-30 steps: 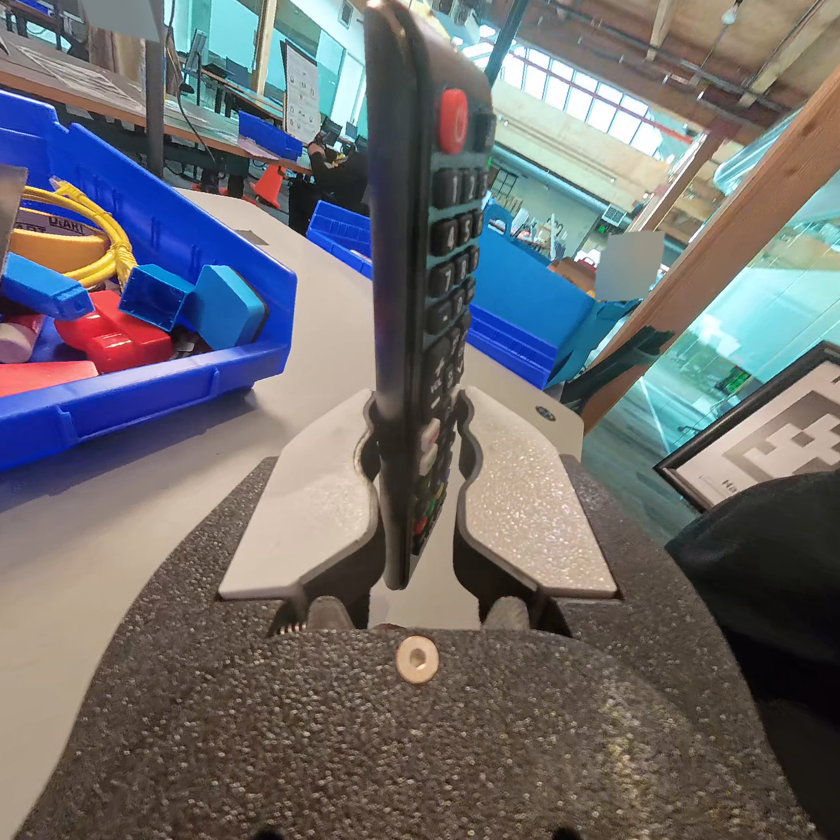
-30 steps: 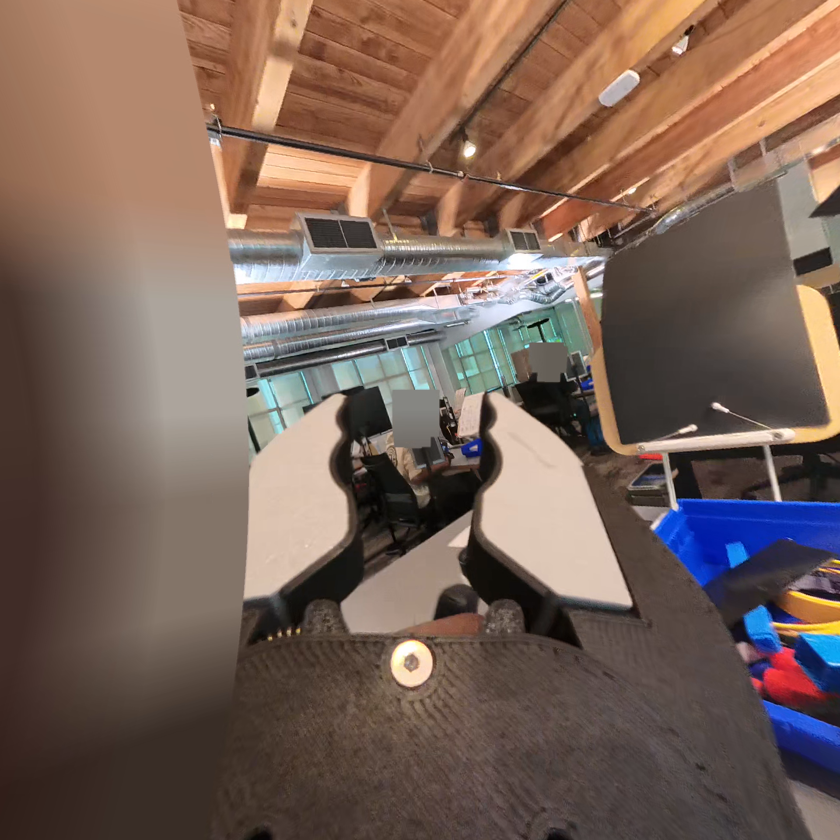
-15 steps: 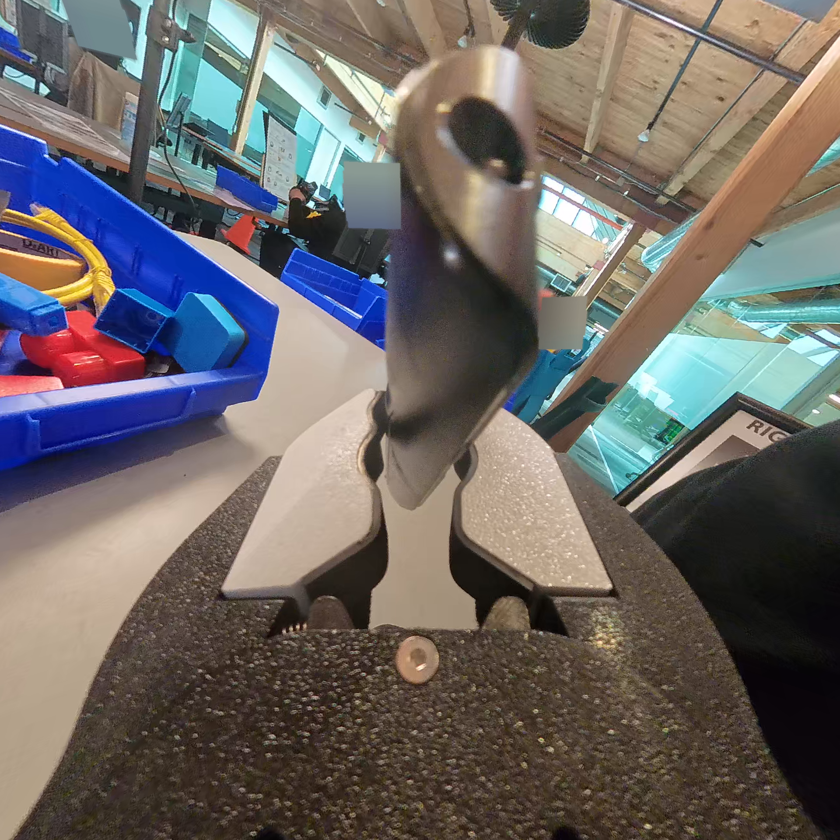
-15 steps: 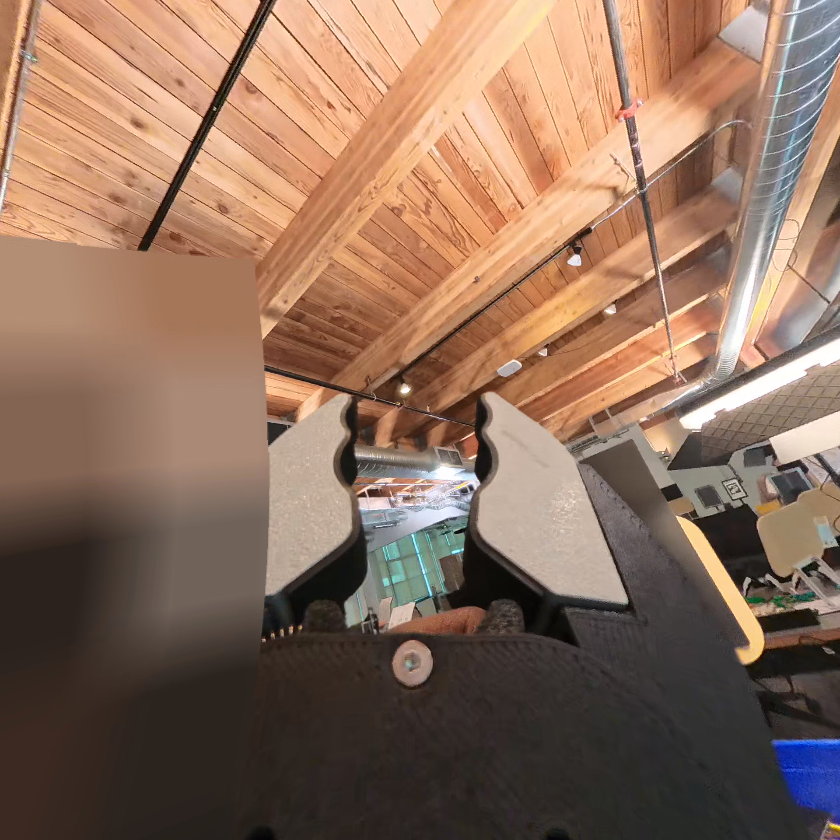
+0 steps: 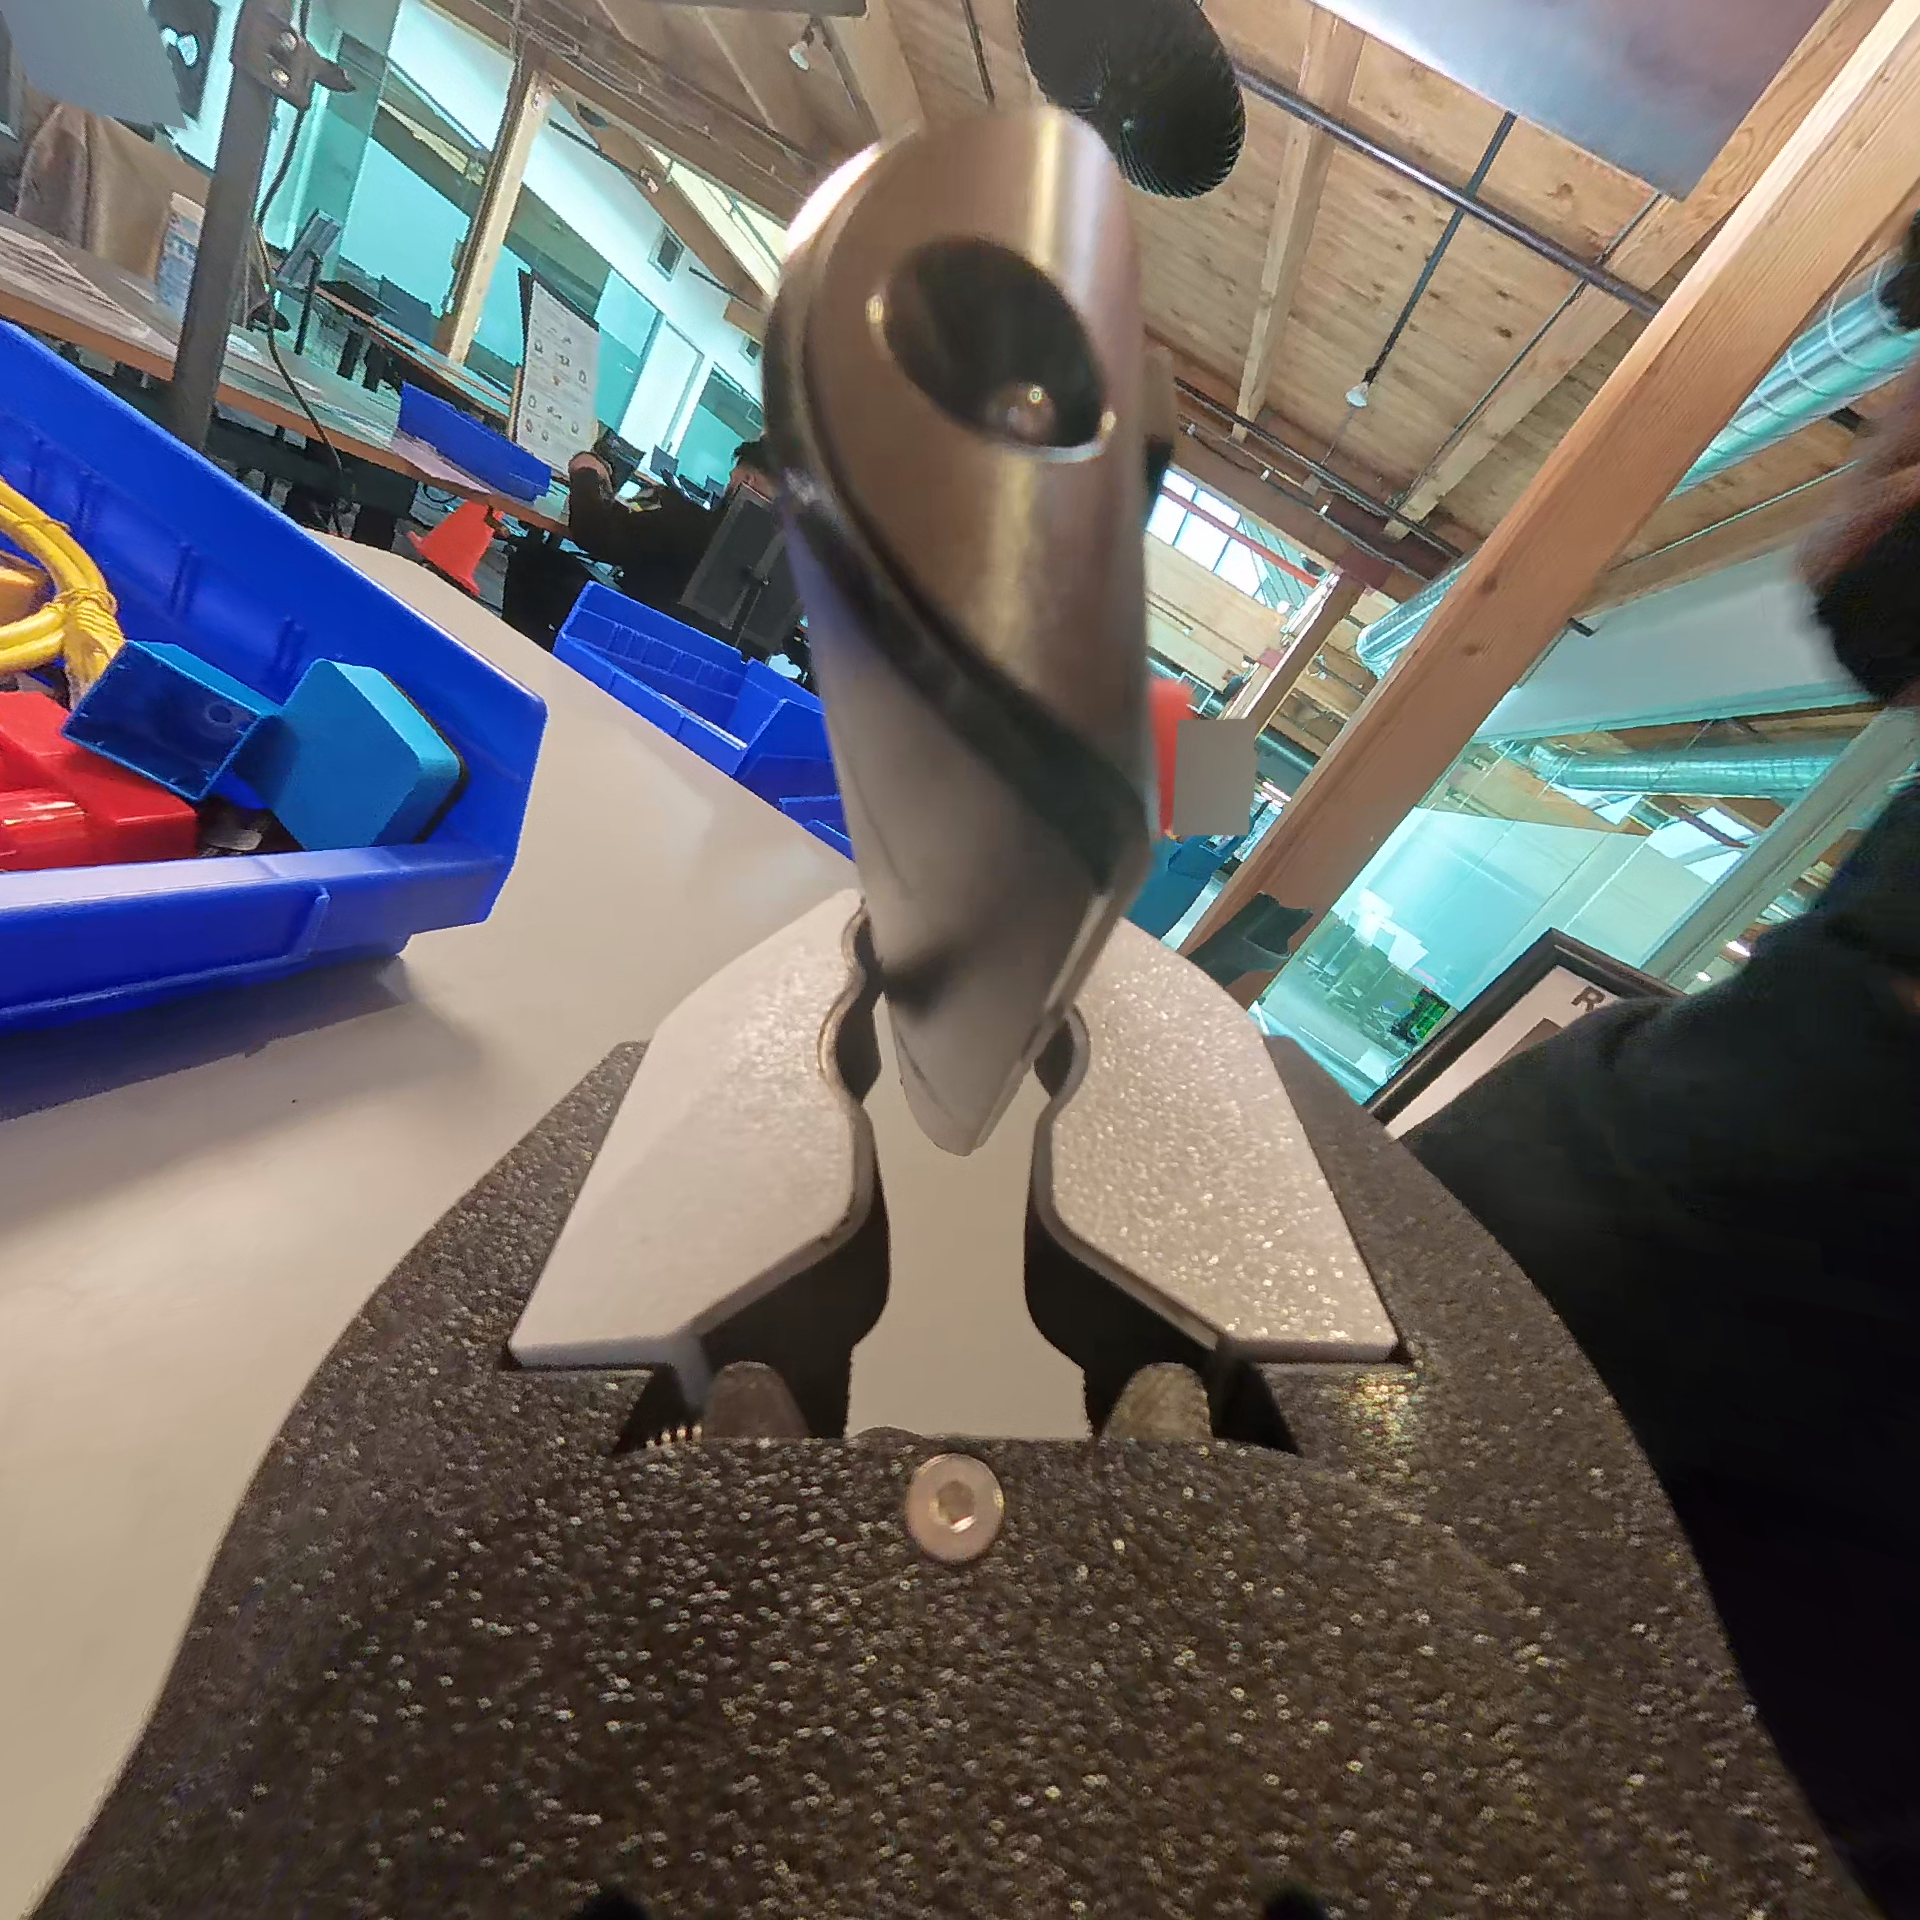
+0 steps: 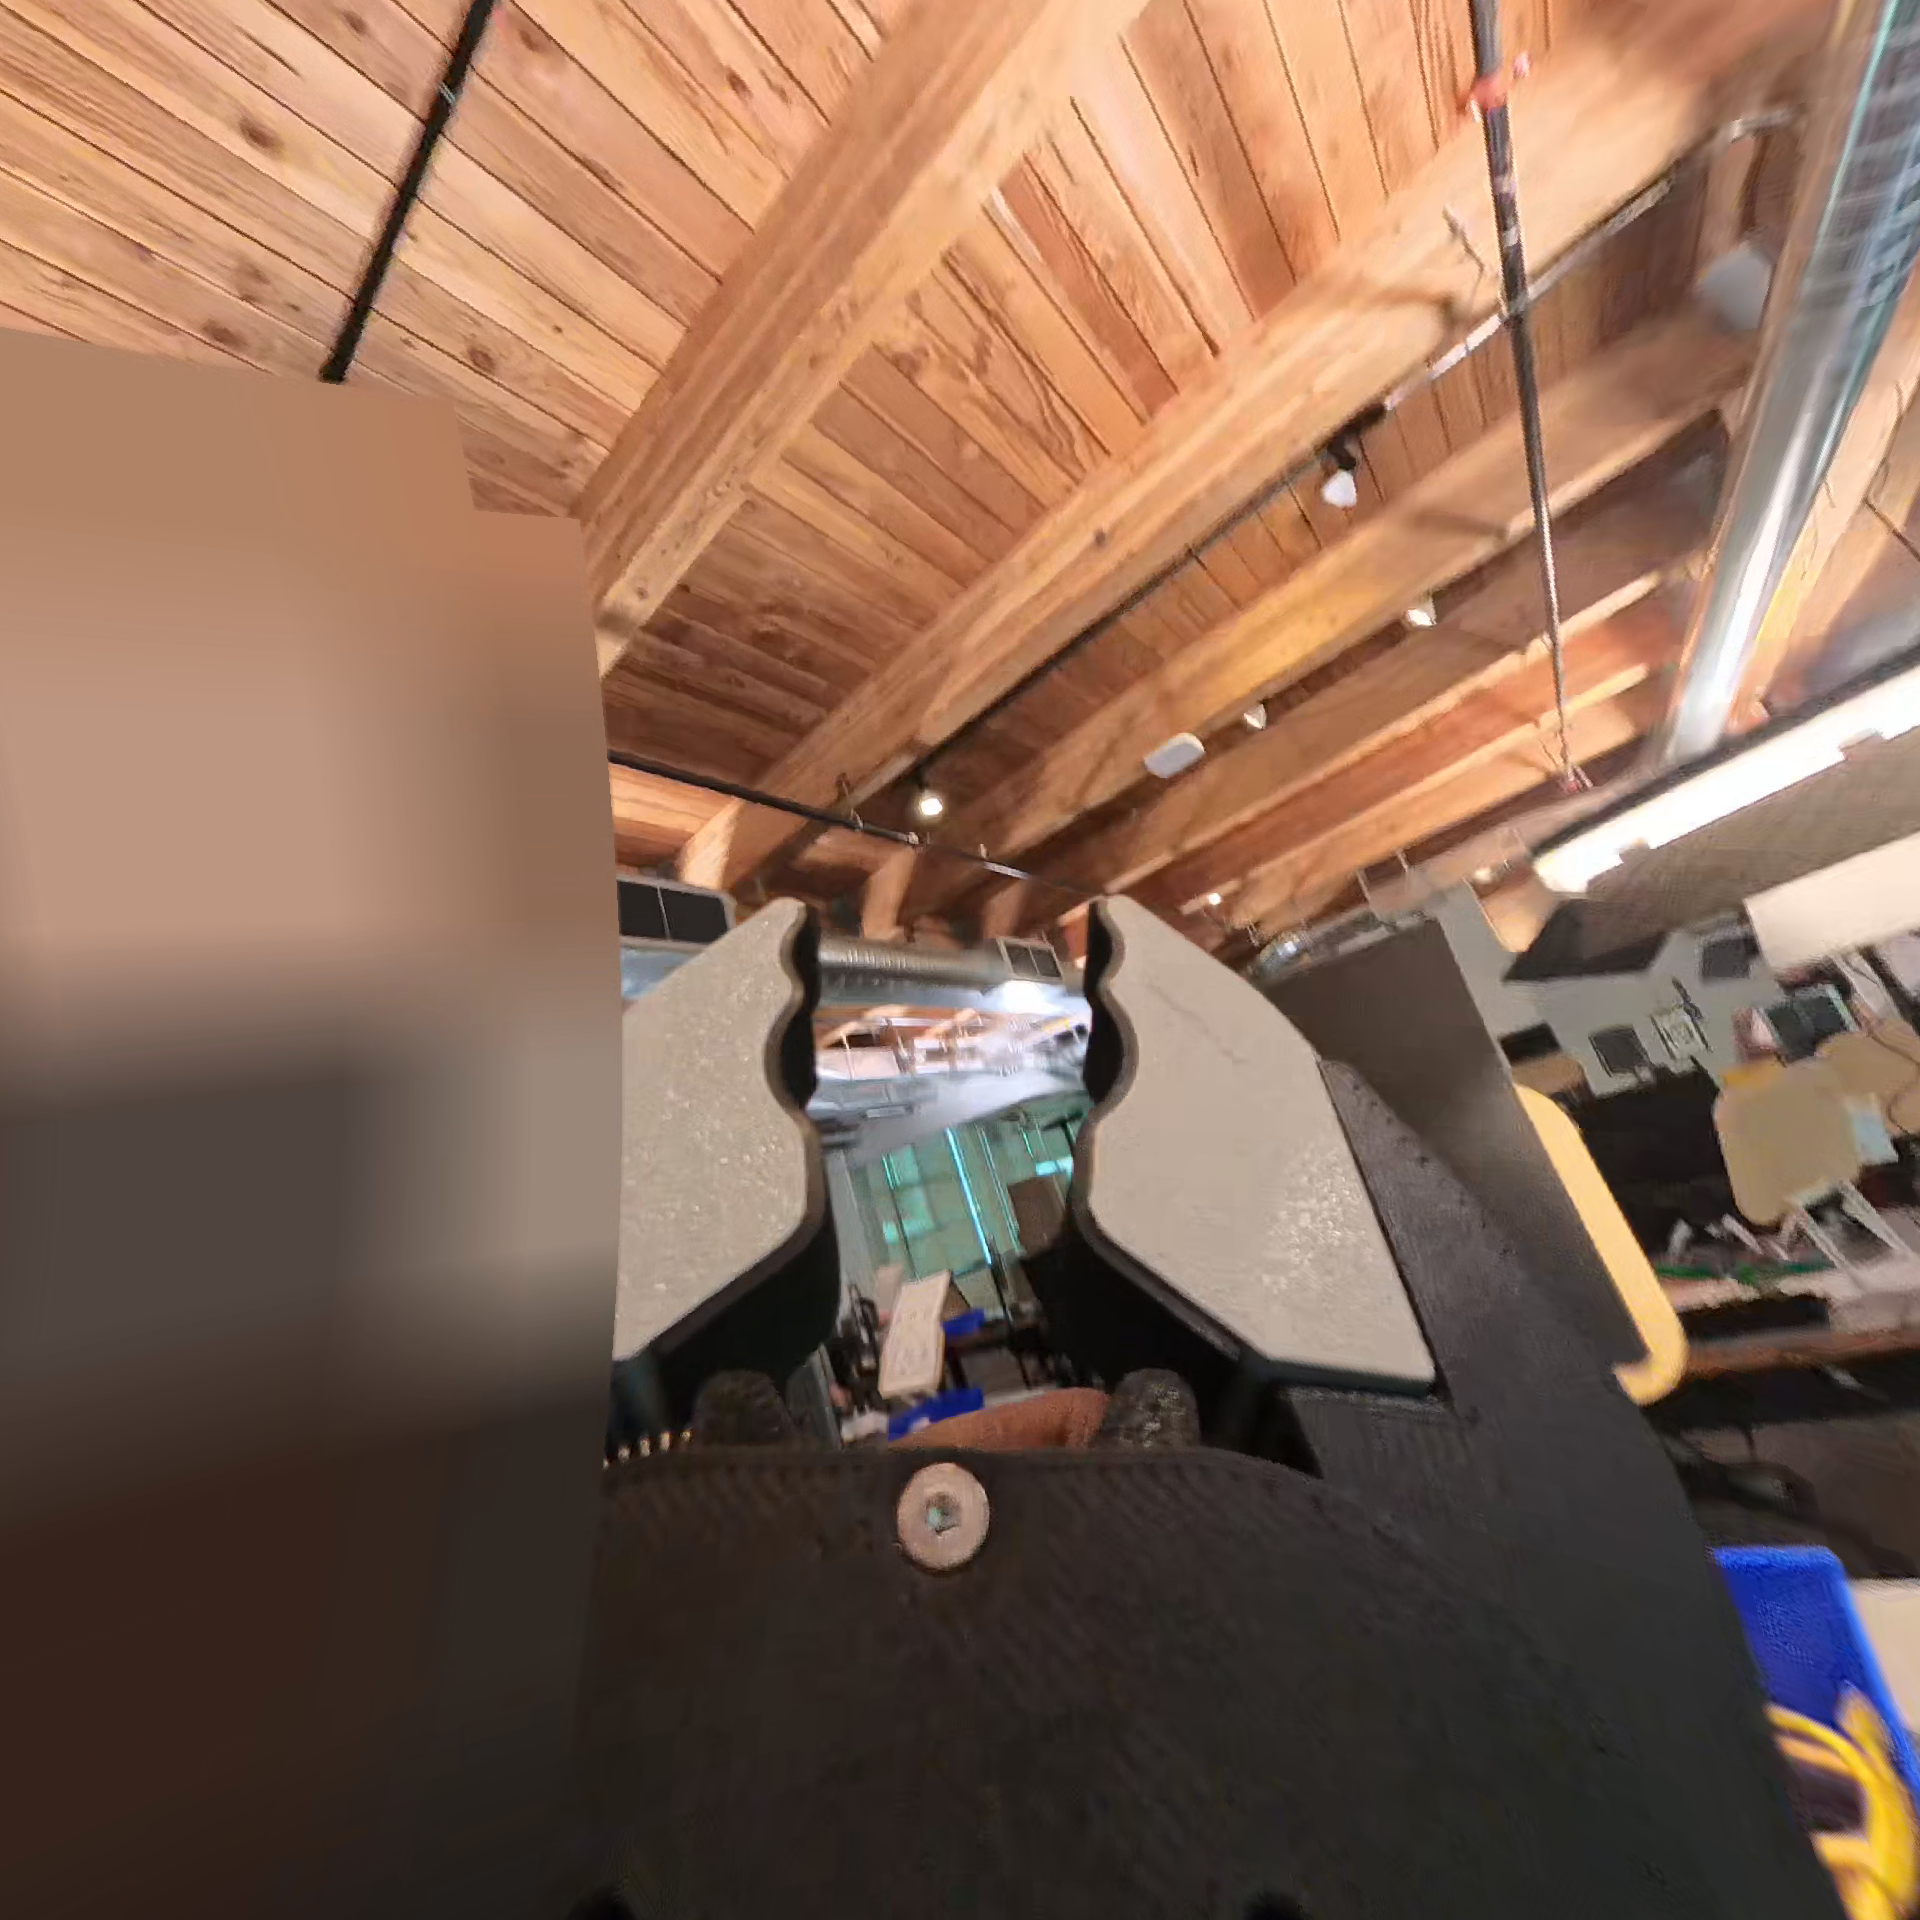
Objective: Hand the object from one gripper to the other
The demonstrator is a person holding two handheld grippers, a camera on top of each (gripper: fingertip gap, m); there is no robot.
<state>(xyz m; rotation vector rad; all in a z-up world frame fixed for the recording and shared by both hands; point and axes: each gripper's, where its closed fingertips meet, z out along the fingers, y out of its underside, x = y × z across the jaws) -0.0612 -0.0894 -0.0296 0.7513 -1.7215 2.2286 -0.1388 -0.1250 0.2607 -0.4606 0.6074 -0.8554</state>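
Observation:
My left gripper (image 5: 961,1003) is shut on the lower end of the object (image 5: 966,644), a long glossy grey piece with an oval hollow near its top and a dark seam running down it. It stands nearly upright above the grey table (image 5: 260,1195), tilted slightly, and motion blurs it. My right gripper (image 6: 945,987) is open and empty. It points up at the wooden ceiling, and the object does not show in its view.
A blue bin (image 5: 260,914) with red and blue blocks and a yellow cable sits at the left on the table. More blue bins (image 5: 675,665) stand farther back. A dark sleeve (image 5: 1683,1299) fills the right side. A blue bin corner (image 6: 1808,1662) shows at the lower right.
The object has turned in my left gripper: its button face has gone out of sight and a smooth grey side shows. My right gripper has tilted up from the room towards the ceiling.

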